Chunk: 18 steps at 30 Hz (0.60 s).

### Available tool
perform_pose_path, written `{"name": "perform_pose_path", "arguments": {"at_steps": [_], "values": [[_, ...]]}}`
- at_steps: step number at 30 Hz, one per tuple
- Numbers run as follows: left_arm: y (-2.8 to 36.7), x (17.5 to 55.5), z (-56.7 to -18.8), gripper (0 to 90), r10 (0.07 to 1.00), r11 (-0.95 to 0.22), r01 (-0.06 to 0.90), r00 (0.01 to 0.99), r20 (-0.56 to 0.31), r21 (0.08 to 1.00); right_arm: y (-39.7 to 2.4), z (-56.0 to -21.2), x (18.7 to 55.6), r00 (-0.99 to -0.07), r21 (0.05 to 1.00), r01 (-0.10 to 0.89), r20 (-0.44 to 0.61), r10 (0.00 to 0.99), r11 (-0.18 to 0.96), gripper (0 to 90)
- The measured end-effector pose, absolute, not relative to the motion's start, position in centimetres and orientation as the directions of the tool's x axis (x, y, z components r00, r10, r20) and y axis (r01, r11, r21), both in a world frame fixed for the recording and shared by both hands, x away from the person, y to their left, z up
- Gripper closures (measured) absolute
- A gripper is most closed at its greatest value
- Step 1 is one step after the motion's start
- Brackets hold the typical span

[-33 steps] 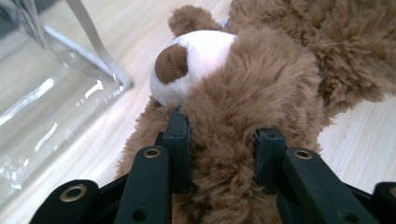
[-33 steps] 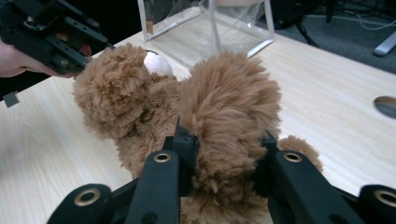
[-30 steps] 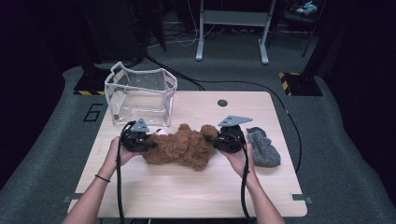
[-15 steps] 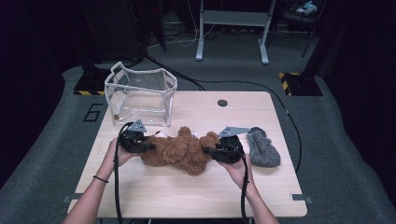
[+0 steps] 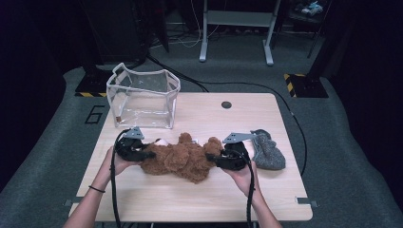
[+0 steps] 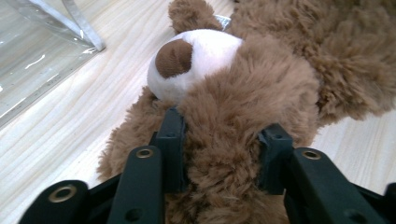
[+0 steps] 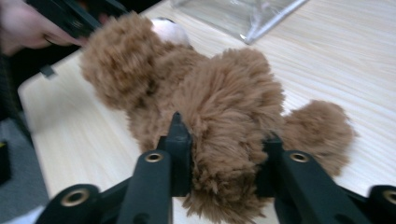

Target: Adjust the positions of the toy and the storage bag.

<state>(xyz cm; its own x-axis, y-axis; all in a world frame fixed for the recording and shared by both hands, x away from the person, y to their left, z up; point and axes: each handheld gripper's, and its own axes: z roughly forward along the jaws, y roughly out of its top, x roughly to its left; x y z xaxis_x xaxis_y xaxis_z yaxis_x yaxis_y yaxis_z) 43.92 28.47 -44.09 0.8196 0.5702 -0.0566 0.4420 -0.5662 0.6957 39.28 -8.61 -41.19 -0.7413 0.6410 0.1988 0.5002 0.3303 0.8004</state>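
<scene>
- The brown teddy bear is lying across the middle of the wooden table, between both grippers.
- The left gripper is clasping the bear's head end (white muzzle just beyond its pads), its jaws having just been easing wider.
- The right gripper is pinching a furry limb, likewise loosening.
- A clear bag is standing behind; a grey cloth is lying to the right.

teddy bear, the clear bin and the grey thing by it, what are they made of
Teddy bear: shaggy brown plush, with a smoother white muzzle. Clear bin: glossy see-through soft plastic, probably vinyl, with white-edged, sagging walls. Grey thing: matte, speckled knit fabric, maybe wool.
</scene>
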Motion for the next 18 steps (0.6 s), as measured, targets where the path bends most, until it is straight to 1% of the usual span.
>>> {"name": "perform_pose_path", "arguments": {"at_steps": [1,2,3,4,5,6,7,9,10,11,12,13,15,16,18], "values": [[28.5,44.0,-44.0,58.5,0.571,-0.571,0.438,0.82,-0.049,0.694,-8.7,-41.2,39.5,-0.743,0.793,0.503,0.195,0.64,0.343,60.9],[28.4,44.0,-44.0,53.2,0.571,-0.568,0.444,0.819,-0.057,0.693,-9.1,-41.2,39.8,-0.728,0.797,0.506,0.191,0.659,0.328,55.2],[28.5,44.1,-44.0,53.2,0.57,-0.565,0.444,0.82,-0.061,0.696,-9.1,-41.2,39.8,-0.728,0.797,0.506,0.191,0.659,0.328,55.2],[28.5,44.1,-43.9,49.5,0.567,-0.571,0.444,0.821,-0.059,0.691,-9.3,-41.1,40.0,-0.721,0.794,0.511,0.187,0.667,0.33,50.3],[28.5,44.1,-44.0,49.5,0.571,-0.567,0.442,0.819,-0.055,0.695,-9.7,-41.1,40.2,-0.71,0.794,0.523,0.205,0.674,0.309,47.5],[28.5,44.1,-43.9,47.2,0.573,-0.56,0.452,0.817,-0.07,0.694,-10.1,-41.1,40.4,-0.702,0.795,0.524,0.199,0.683,0.307,44.7],[28.5,44.1,-43.9,45.2,0.576,-0.56,0.451,0.815,-0.065,0.695,-10.5,-41.1,40.5,-0.704,0.793,0.525,0.201,0.681,0.309,40.4],[28.6,44.2,-43.8,41.4,0.582,-0.55,0.455,0.81,-0.07,0.701,-11.3,-41.1,40.7,-0.7,0.796,0.526,0.206,0.684,0.299,35.6],[28.6,44.2,-43.8,39.9,0.584,-0.546,0.457,0.808,-0.072,0.702,-11.6,-41.1,40.8,-0.693,0.802,0.526,0.212,0.689,0.283,31.7],[28.7,44.2,-43.7,37.0,0.588,-0.546,0.458,0.806,-0.069,0.701,-12.3,-41.1,40.9,-0.682,0.798,0.53,0.202,0.703,0.286,25.2],[28.6,44.2,-43.7,37.0,0.593,-0.54,0.461,0.802,-0.071,0.704,-12.3,-41.1,40.9,-0.682,0.798,0.53,0.202,0.703,0.286,25.2],[28.6,44.2,-43.7,35.9,0.596,-0.537,0.467,0.799,-0.076,0.703,-12.5,-41.1,40.9,-0.678,0.801,0.531,0.207,0.705,0.276,23.3],[28.7,44.3,-43.5,30.0,0.613,-0.53,0.485,0.786,-0.081,0.696,-13.2,-41.1,41.1,-0.664,0.801,0.537,0.206,0.719,0.266,16.3],[28.8,44.3,-43.5,26.2,0.62,-0.521,0.488,0.78,-0.082,0.7,-13.7,-41.1,41.2,-0.654,0.803,0.54,0.213,0.726,0.251,15.0],[28.9,44.4,-43.4,22.6,0.634,-0.508,0.506,0.768,-0.096,0.698,-14.4,-41.1,41.3,-0.642,0.803,0.544,0.21,0.738,0.244,13.2]]}}
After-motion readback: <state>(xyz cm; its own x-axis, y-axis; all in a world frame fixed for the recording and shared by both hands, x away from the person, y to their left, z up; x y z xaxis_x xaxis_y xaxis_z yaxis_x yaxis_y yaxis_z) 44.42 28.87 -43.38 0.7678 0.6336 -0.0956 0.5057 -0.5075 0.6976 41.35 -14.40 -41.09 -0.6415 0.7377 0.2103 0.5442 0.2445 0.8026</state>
